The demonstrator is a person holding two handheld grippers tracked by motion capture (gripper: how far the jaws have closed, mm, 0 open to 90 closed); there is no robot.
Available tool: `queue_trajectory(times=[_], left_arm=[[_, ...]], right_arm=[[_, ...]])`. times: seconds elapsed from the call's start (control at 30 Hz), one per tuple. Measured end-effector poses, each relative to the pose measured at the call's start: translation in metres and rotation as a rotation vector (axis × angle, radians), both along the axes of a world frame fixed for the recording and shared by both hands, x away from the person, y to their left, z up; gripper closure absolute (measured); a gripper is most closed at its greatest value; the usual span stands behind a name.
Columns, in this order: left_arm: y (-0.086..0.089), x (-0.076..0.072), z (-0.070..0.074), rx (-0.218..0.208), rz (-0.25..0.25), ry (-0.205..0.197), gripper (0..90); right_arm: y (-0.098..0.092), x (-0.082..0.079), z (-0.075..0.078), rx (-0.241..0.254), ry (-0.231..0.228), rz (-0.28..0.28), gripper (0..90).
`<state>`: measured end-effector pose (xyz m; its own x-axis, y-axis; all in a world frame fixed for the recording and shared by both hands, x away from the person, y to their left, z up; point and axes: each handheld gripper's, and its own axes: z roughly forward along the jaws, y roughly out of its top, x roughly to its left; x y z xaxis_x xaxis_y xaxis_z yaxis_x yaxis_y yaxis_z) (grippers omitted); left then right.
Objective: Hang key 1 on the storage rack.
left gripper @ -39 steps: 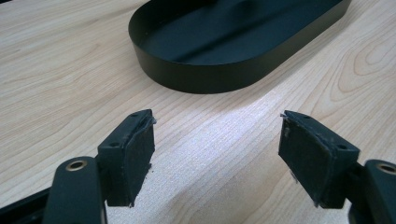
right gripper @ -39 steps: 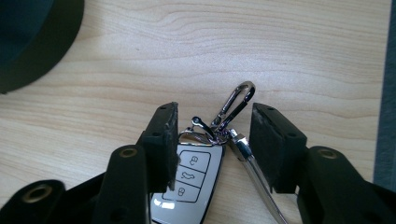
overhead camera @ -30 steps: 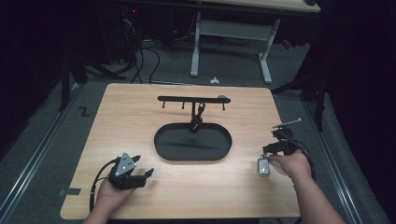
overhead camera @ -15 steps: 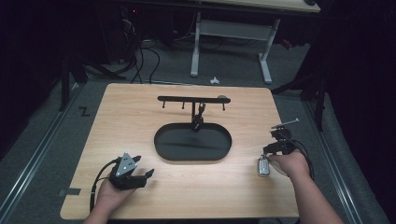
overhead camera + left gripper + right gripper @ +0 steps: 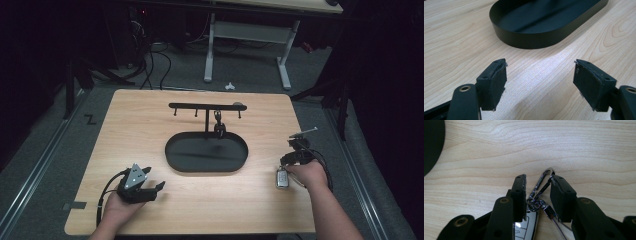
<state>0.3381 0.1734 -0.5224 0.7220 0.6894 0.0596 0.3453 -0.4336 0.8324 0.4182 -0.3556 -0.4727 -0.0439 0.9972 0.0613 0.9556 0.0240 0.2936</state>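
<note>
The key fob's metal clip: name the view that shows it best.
The right gripper view: the clip sits close up between the right claw's jaws. The high view gives the fob as a small blur.

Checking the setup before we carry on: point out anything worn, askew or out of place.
The pads on the left hand-held gripper look frayed at their edges. Otherwise nothing stands out: the black tray sits flat and the hook stand is upright, while the key fob with its carabiner lies between the right hand-held gripper's jaws.

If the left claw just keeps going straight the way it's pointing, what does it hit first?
Probably the near wall of the black oval tray. The left claw is open with bare table ahead, though it might scrape that wood first.
</note>
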Motion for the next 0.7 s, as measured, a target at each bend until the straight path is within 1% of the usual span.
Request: queue_trajectory(times=[0.07,0.17,0.2,0.27,0.33,0.37,0.43,0.5,0.53,0.6,0.63,0.67,0.7], left_arm=[[0.000,0.000,0.000,0.001,-0.001,-0.001,27.1],[0.000,0.000,0.000,0.002,-0.001,-0.002,27.1],[0.000,0.000,0.000,0.001,0.000,-0.002,27.1],[0.000,0.000,0.000,0.002,0.000,0.000,27.1],[0.000,0.000,0.000,0.004,0.000,0.000,27.1],[0.000,0.000,0.000,0.005,-0.001,0.000,27.1],[0.000,0.000,0.000,0.007,-0.002,0.002,27.1],[-0.001,0.000,-0.001,0.007,-0.001,0.000,27.1],[-0.001,0.000,0.000,0.007,-0.003,0.001,27.1],[-0.001,0.000,0.000,0.009,-0.004,0.002,27.1],[0.000,0.000,0.000,0.009,-0.004,0.002,27.1],[0.000,0.000,0.000,0.008,-0.003,0.002,27.1],[0.000,0.000,0.000,0.008,-0.003,0.002,27.1]], right_arm=[[-0.001,0.001,-0.002,-0.006,-0.001,-0.002,65.4],[-0.001,0.002,-0.005,-0.007,0.015,-0.008,65.7],[0.000,0.003,-0.007,-0.015,0.024,-0.005,66.0],[0.001,0.004,-0.009,-0.013,0.029,-0.004,68.7],[0.005,0.005,-0.011,-0.016,0.028,0.018,75.2],[0.009,0.006,-0.011,-0.016,0.026,0.041,78.4],[0.014,0.006,-0.012,-0.022,0.028,0.075,79.9],[0.020,0.006,-0.013,-0.026,0.029,0.112,80.2],[0.022,0.005,-0.013,-0.044,0.032,0.126,79.9],[0.023,0.006,-0.012,-0.052,0.042,0.134,77.6],[0.023,0.006,-0.012,-0.048,0.047,0.138,77.0],[0.024,0.006,-0.012,-0.053,0.060,0.148,75.0],[0.024,0.006,-0.012,-0.053,0.060,0.148,75.0]])
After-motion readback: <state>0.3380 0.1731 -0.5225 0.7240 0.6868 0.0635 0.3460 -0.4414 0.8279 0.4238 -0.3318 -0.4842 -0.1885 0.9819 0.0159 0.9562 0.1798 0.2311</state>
